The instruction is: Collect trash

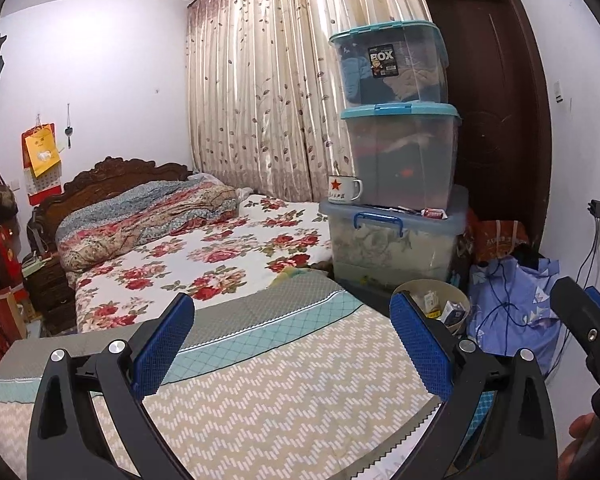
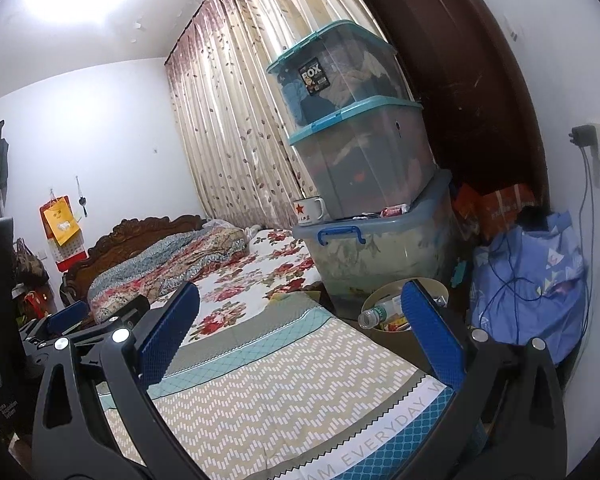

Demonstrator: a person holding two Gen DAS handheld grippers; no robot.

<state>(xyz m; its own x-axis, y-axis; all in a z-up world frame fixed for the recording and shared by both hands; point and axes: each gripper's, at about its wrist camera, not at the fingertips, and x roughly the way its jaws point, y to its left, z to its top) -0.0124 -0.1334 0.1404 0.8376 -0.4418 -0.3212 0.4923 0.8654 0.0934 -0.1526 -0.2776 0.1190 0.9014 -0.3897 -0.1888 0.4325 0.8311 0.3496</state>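
A round beige trash bin [image 1: 456, 292] stands on the floor beyond the corner of the patterned cloth, holding small boxes and wrappers; it also shows in the right wrist view [image 2: 380, 334] with a clear plastic bottle [image 2: 376, 312] lying in it. My left gripper [image 1: 290, 344] is open and empty above the cloth. My right gripper [image 2: 300, 344] is open and empty, its right finger [image 2: 432, 332] in front of the bin. The right gripper's black frame shows at the edge of the left wrist view [image 1: 580, 320].
A zigzag-patterned cloth [image 1: 280, 392] covers the near surface. Behind it is a bed with a floral sheet [image 1: 220, 256]. Three stacked storage boxes [image 1: 396, 152] stand by a dark door, with a star mug [image 1: 342, 190]. A blue bag [image 2: 532, 272] with cables sits right of the bin.
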